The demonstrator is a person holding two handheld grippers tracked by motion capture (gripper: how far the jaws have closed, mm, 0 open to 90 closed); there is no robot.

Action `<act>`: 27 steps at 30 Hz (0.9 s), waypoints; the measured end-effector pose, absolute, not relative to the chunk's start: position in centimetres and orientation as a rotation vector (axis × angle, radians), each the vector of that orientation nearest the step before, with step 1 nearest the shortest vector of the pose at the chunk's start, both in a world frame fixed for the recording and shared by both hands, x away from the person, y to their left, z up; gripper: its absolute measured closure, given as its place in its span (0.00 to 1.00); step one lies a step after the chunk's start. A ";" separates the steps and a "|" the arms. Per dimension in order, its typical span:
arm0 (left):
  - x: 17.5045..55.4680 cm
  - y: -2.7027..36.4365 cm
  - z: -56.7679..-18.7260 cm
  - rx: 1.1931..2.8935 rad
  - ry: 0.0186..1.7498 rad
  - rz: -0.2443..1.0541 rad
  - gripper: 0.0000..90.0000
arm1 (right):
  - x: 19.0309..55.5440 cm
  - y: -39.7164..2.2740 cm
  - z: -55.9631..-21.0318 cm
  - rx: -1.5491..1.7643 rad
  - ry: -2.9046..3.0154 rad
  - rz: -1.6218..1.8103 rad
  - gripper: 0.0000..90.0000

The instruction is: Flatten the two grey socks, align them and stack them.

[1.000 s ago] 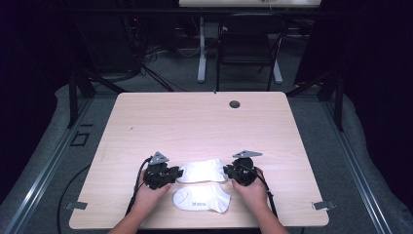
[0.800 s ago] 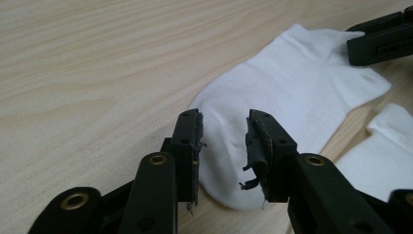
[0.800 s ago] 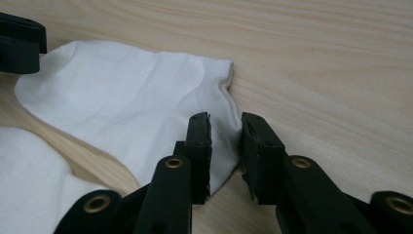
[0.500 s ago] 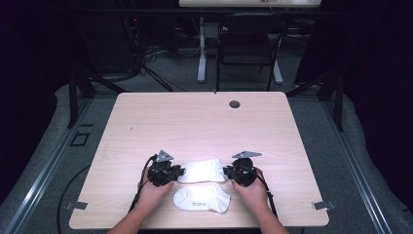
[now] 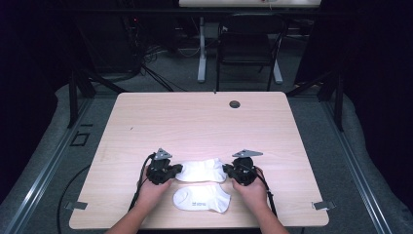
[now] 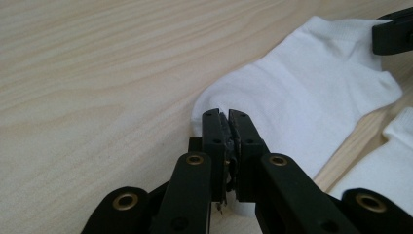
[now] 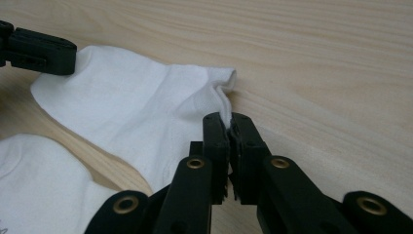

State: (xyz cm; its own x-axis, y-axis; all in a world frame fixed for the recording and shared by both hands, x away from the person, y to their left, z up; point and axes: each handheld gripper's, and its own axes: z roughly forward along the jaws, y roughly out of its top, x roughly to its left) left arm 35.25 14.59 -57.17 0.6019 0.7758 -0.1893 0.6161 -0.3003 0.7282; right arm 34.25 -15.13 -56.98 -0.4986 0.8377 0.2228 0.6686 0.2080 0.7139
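Print on the near sock [image 5: 202, 199] is too small to read. Both tongs have just been closing: left gripper [image 6: 227, 117] pinches 1 end of the far white sock [image 6: 311, 92], right gripper [image 7: 229, 122] its other end. Both socks lie on the pale wooden table [image 5: 195, 122]; dark room behind.

White ankle sock [image 5: 200, 170] lies flat near the tabletop's [image 5: 195, 122] front edge, pinched at both ends. A second white sock [image 5: 202, 198] lies just in front, closer to that edge.
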 end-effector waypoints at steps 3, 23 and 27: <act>35.2 14.6 -56.7 2.022 1.081 0.262 0.97 | 34.2 -15.1 -56.7 1.436 2.257 1.182 0.96; 33.0 15.6 -54.7 2.003 1.042 0.253 0.96 | 32.5 -15.1 -54.1 1.386 2.265 1.255 0.96; 32.1 16.0 -54.3 1.993 1.043 0.236 0.96 | 32.0 -14.9 -53.5 1.380 2.294 1.236 0.96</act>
